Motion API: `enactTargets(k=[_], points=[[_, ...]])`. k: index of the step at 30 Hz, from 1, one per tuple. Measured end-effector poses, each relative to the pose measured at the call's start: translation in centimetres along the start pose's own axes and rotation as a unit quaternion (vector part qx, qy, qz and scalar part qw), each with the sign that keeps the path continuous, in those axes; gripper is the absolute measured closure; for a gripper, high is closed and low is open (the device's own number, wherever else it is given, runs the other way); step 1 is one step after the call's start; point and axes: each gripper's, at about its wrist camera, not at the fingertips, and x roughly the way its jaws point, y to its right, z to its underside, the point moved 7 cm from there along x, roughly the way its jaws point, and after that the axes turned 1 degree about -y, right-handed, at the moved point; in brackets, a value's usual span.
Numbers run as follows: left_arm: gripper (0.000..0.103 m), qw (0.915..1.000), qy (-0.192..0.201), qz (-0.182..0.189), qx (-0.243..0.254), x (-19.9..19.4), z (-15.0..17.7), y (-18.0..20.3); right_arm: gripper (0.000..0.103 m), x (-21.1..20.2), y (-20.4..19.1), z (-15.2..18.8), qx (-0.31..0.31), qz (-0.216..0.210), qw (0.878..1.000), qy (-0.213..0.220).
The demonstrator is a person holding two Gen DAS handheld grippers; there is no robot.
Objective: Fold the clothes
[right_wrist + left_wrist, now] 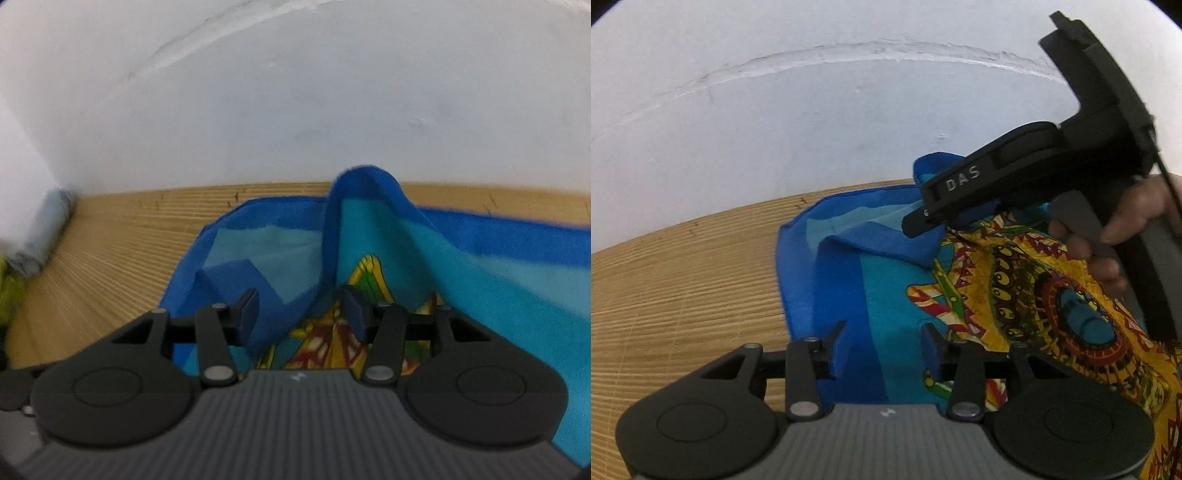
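A blue cloth point(879, 280) with a turquoise field and a yellow and red patterned centre lies on a wooden table point(683, 280). My left gripper point(884, 349) is open just above its near blue border. My right gripper point(301, 314) is open, and a raised fold of the cloth point(354, 221) stands up between and beyond its fingers. In the left wrist view the right gripper point(923, 218) comes in from the upper right, its tips at the cloth's lifted far edge.
A white wall point(812, 110) rises right behind the table. A grey rolled item point(44, 232) lies at the far left where table meets wall, with something yellow-green point(7, 295) beside it. Bare wood lies left of the cloth.
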Motion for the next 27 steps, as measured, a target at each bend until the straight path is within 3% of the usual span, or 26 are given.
enactTargets(k=[1, 2, 3, 11, 15, 19, 22, 23, 25, 27], points=[[0.059, 1.0000, 0.000, 0.001, -0.004, -0.1, 0.0, -0.2, 0.069, 0.2, -0.4, 0.0, -0.008, 0.000, 1.000, 0.000], [0.059, 1.0000, 0.000, 0.001, -0.008, -0.2, 0.0, -0.3, 0.097, 0.6, -0.7, 0.0, -0.015, 0.000, 1.000, -0.003], [0.059, 0.9999, 0.002, 0.002, -0.012, -0.4, 0.0, -0.4, 0.099, 0.9, -1.0, -0.4, -0.022, -0.002, 1.000, -0.002], [0.058, 0.9994, 0.014, -0.004, -0.030, -0.3, -0.3, -2.0, 0.100, 3.8, -6.8, -6.1, -0.023, -0.069, 0.996, 0.058], [0.058, 0.9992, 0.008, -0.011, -0.037, 0.3, -0.2, -2.3, 0.099, 4.7, -9.0, -7.0, -0.033, -0.110, 0.990, 0.079], [0.058, 0.9991, 0.008, -0.027, -0.030, 0.7, -0.5, -1.8, 0.098, 4.5, -10.4, -8.3, -0.065, -0.095, 0.988, 0.107], [0.058, 0.9991, 0.009, -0.036, -0.020, 0.2, -0.6, -1.5, 0.091, 6.5, -11.2, -7.8, -0.071, -0.085, 0.991, 0.069], [0.058, 0.9991, 0.007, -0.037, -0.019, 0.0, -0.6, -1.5, 0.079, 5.9, -11.0, -7.2, -0.070, -0.085, 0.993, 0.042], [0.058, 0.9989, 0.002, -0.041, -0.021, -0.2, -0.7, -1.4, 0.068, 4.2, -10.8, -6.1, -0.073, -0.087, 0.994, -0.002], [0.058, 0.9988, -0.002, -0.044, -0.020, -0.6, -0.6, -1.3, 0.068, 1.0, -10.6, -5.2, -0.094, -0.098, 0.991, 0.003]])
